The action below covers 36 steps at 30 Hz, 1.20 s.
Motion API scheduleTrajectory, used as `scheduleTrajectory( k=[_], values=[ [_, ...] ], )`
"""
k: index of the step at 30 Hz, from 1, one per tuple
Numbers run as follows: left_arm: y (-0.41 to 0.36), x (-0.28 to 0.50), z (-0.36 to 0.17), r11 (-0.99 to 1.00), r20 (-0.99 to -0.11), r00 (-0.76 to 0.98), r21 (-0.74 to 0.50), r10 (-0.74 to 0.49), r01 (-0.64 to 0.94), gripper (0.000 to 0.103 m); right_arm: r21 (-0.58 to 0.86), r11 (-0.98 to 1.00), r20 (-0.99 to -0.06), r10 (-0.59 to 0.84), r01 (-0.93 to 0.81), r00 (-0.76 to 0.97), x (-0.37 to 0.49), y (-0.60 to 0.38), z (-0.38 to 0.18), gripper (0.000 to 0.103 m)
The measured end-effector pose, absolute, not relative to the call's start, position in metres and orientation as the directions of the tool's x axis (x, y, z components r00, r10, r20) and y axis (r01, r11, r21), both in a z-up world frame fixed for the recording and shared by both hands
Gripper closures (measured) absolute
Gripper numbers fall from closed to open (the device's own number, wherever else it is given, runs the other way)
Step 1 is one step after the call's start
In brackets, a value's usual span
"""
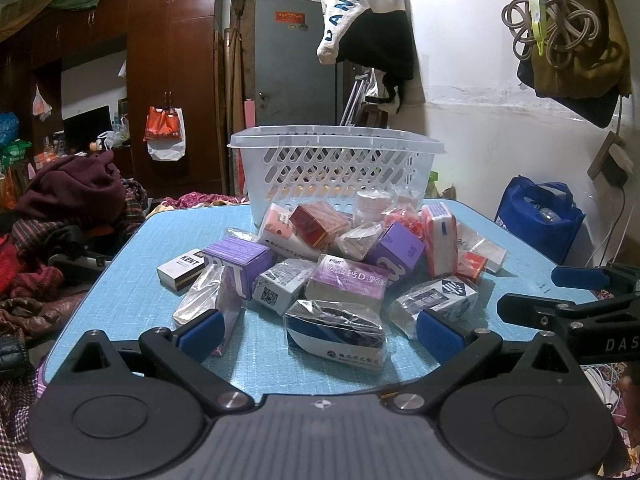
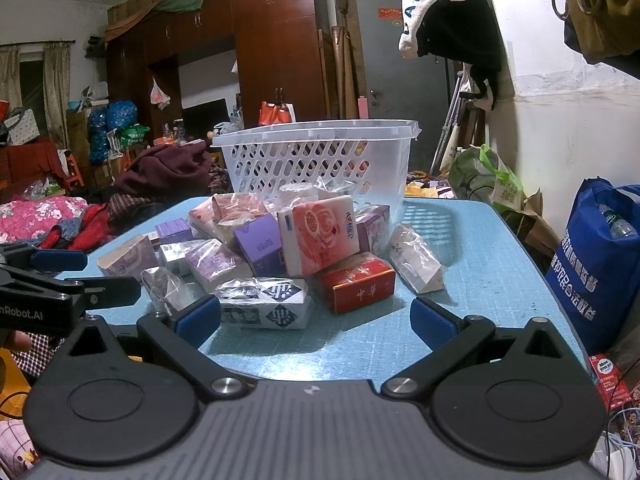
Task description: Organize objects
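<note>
A heap of small boxes and plastic-wrapped packets lies on a light blue table. Behind the heap stands a white slotted basket. My left gripper is open at the near edge, a wrapped blue-and-white box just beyond its fingertips. My right gripper is open too, with a blue-patterned wrapped box and a red box just ahead. Each gripper shows at the side of the other view: the right gripper, the left gripper.
A blue tote bag stands right of the table by the white wall. Piled clothes lie to the left. A brown wardrobe and a grey door are behind. A cap hangs overhead.
</note>
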<state>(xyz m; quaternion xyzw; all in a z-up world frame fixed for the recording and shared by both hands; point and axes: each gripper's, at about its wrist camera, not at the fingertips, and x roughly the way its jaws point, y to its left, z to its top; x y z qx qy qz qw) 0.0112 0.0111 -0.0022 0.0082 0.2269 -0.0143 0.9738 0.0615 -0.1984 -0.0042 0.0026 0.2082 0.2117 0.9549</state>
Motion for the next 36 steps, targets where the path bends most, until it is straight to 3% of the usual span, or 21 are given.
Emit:
scheduleTrajectory(
  k=[10,15,19,26,30,36],
  values=[
    [0.011,0.011,-0.002,0.999,-0.435,0.9,0.008,-0.025,0.032,0.0,0.097,0.907,-0.385,0.414,-0.41,0.825,0.062,-0.2,-0.004,0.0],
    [0.017,0.003,0.001,0.998,-0.313,0.948,0.061,0.051,-0.033,0.0,0.095,0.907,-0.206,0.421,-0.41,0.883,0.055,-0.215,-0.002,0.0],
    [0.04,0.014,-0.006,0.998,-0.356,0.933,0.047,0.06,-0.046,0.0,0.109,0.926,-0.265,0.376,-0.36,0.888,0.064,-0.228,-0.003,0.0],
    [0.084,0.014,-0.019,0.999,-0.373,0.927,0.001,0.049,-0.053,0.004,0.107,0.895,-0.306,0.444,-0.433,0.842,0.063,-0.212,-0.013,0.0],
    [0.09,0.02,-0.024,1.0,-0.388,0.922,-0.006,0.012,-0.015,0.01,0.103,0.884,-0.322,0.464,-0.457,0.825,0.062,-0.19,-0.024,0.015],
    [0.089,0.033,-0.037,1.0,-0.36,0.933,0.021,0.022,-0.015,0.017,0.088,0.889,-0.33,0.451,-0.449,0.829,0.066,-0.169,-0.037,0.021]
  ],
)
